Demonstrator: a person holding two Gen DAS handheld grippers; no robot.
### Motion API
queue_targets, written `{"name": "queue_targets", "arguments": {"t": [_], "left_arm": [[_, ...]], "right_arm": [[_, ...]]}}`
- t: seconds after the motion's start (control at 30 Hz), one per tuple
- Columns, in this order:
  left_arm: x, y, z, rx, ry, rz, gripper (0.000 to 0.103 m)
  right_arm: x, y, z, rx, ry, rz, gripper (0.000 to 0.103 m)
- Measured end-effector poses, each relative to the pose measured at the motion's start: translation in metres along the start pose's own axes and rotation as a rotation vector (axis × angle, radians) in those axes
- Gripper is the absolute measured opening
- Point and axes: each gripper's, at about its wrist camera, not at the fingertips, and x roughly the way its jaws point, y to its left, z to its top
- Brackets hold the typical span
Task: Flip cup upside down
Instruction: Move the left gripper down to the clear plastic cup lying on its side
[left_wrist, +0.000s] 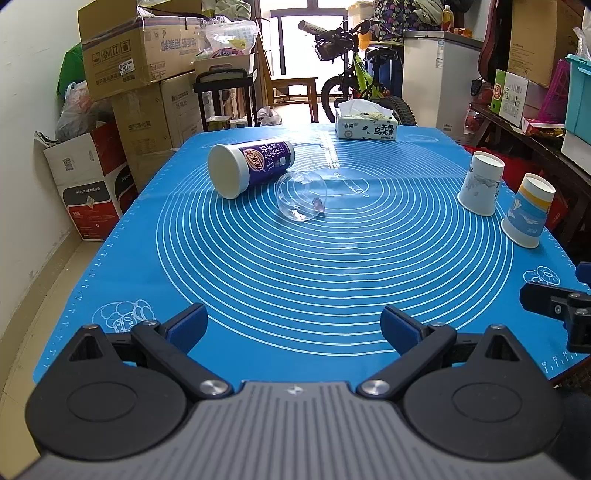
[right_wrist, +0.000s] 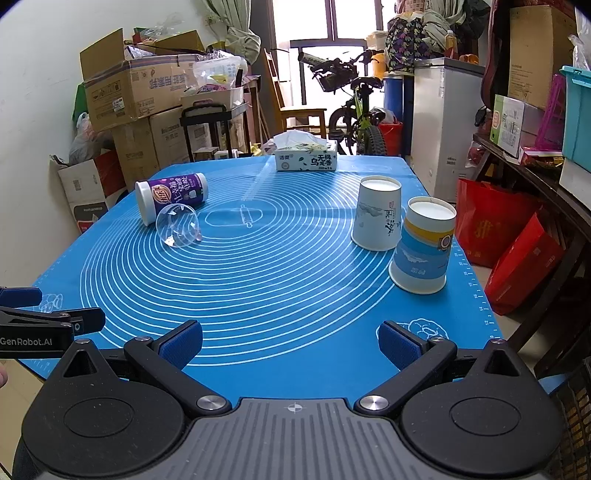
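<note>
A purple-and-white cup (left_wrist: 249, 166) lies on its side at the far left of the blue mat (left_wrist: 295, 266), and a clear plastic cup (left_wrist: 301, 197) lies on its side against it. Both show in the right wrist view, the purple cup (right_wrist: 171, 195) and the clear cup (right_wrist: 178, 226). Two paper cups stand upside down on the right: a white one (right_wrist: 376, 214) and a blue-and-yellow one (right_wrist: 423, 245). My left gripper (left_wrist: 294, 328) is open and empty above the mat's near edge. My right gripper (right_wrist: 290, 345) is open and empty, near the front right.
A tissue box (left_wrist: 366, 123) sits at the mat's far edge. Cardboard boxes (left_wrist: 140, 74) are stacked beyond the table on the left. A bicycle (left_wrist: 354, 77) and a white cabinet (left_wrist: 439, 81) stand behind. Shelves with red bags (right_wrist: 517, 254) run along the right.
</note>
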Motion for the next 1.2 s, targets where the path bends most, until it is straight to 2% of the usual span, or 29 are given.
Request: {"name": "queue_targets", "arguments": {"t": [0.27, 0.5, 0.9, 1.2], "left_arm": [[0.001, 0.001, 0.004, 0.003, -0.008, 0.013, 0.099], [0.018, 0.005, 0.038, 0.004, -0.024, 0.006, 0.099], [0.102, -0.005, 0.103, 0.012, 0.049, 0.014, 0.099], [0.172, -0.006, 0.135, -0.029, 0.144, 0.046, 0.099]], "right_arm": [[0.004, -0.002, 0.007, -0.005, -0.013, 0.012, 0.103], [0.027, -0.007, 0.029, 0.01, -0.023, 0.04, 0.103], [0.096, -0.008, 0.08, -0.011, -0.013, 0.036, 0.103], [0.133, -0.011, 0.081, -0.009, 0.013, 0.035, 0.103]]}}
